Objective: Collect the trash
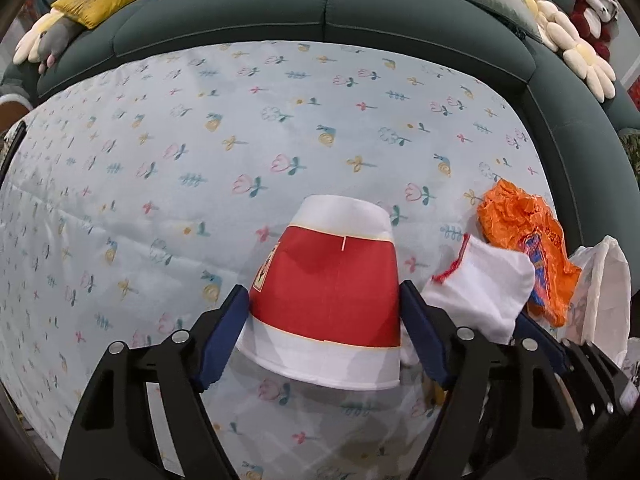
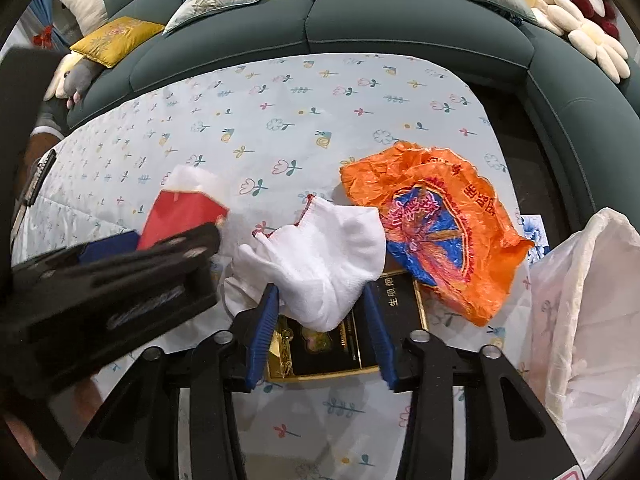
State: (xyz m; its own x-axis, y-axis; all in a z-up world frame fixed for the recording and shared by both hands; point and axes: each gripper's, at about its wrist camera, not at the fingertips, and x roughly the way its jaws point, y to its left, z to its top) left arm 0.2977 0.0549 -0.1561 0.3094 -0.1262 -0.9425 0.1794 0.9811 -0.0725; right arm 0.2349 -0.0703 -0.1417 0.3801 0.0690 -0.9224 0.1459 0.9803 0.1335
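A red and white paper cup [image 1: 326, 292] lies upside down on the floral tablecloth [image 1: 240, 140]. My left gripper [image 1: 324, 312] has a blue pad on each side of the cup, touching it. In the right wrist view the cup [image 2: 180, 212] shows at left behind the left gripper [image 2: 120, 276]. My right gripper [image 2: 320, 312] straddles a white cotton glove [image 2: 316, 256] that lies over a black and gold cigarette box [image 2: 340, 344]. The jaws stand wide, not squeezing the glove. A crumpled orange plastic bag [image 2: 436, 224] lies right of the glove.
A thin white plastic bag [image 2: 588, 320] stands open at the table's right edge. A dark green sofa [image 1: 320, 12] with yellow and grey cushions and plush toys wraps the table's far and right sides.
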